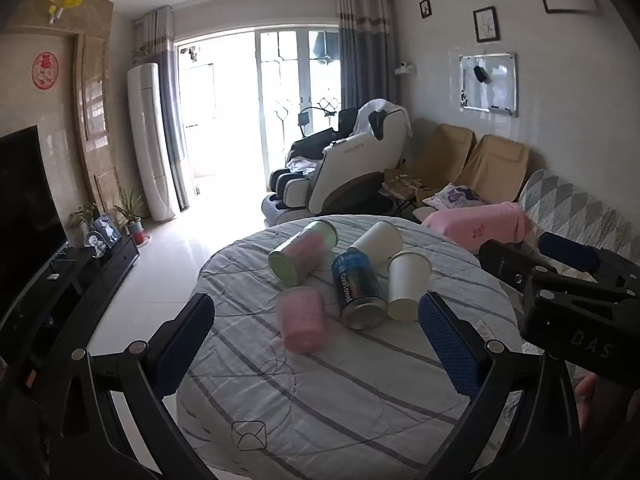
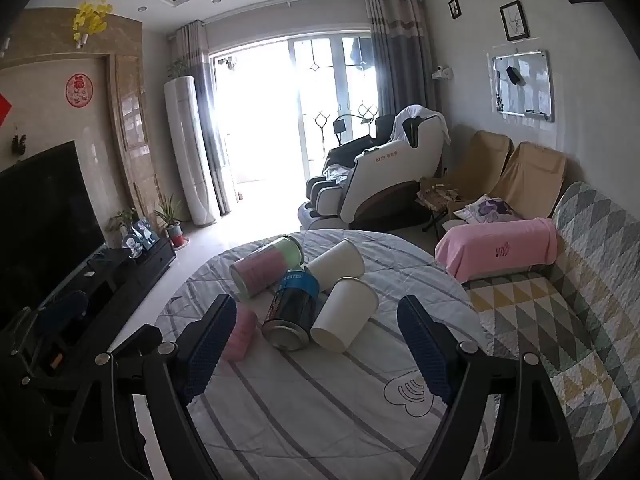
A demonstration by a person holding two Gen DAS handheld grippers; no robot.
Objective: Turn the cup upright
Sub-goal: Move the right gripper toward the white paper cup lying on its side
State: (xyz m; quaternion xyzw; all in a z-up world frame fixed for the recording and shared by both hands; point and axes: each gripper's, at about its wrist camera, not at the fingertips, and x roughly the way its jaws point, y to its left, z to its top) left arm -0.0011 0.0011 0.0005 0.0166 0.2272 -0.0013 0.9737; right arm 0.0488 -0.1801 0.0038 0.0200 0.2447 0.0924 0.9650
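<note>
Cups all tipped over on the round table (image 1: 360,420) w/ the striped grey-white cloth, bunched up towards the far half. Closest one is the pink cup (image 1: 302,318), translucent plastic, lying on its side w/ the mouth facing away from the cams afaict. In the right wrist view it's half hidden behind that gripper's left finger, so only a bit of it (image 2: 242,334) shows.

Next to it is a blue printed can (image 1: 357,293), shiny metal end pointing at the camera, label text running along the side. Touching that on the right is a white paper cup (image 1: 408,286) on its side, bottom end towards us. A second white paper cup (image 1: 376,240) lies behind those two, also down. Back left there's a pink-and-pale-green container (image 1: 303,256), on its side too, resting against the can in the right wrist view.

Left gripper (image 1: 316,344) has its jaws wide apart, nothing in them, hanging over the near part of the table w/ the pink cup just ahead between the blue pads. Right gripper (image 2: 316,352) same deal, jaws spread, empty, lined up roughly w/ the can and nearer paper cup.

Bg: pink towel (image 2: 496,248) on the sofa arm, massage chair (image 2: 384,176) by the window.
</note>
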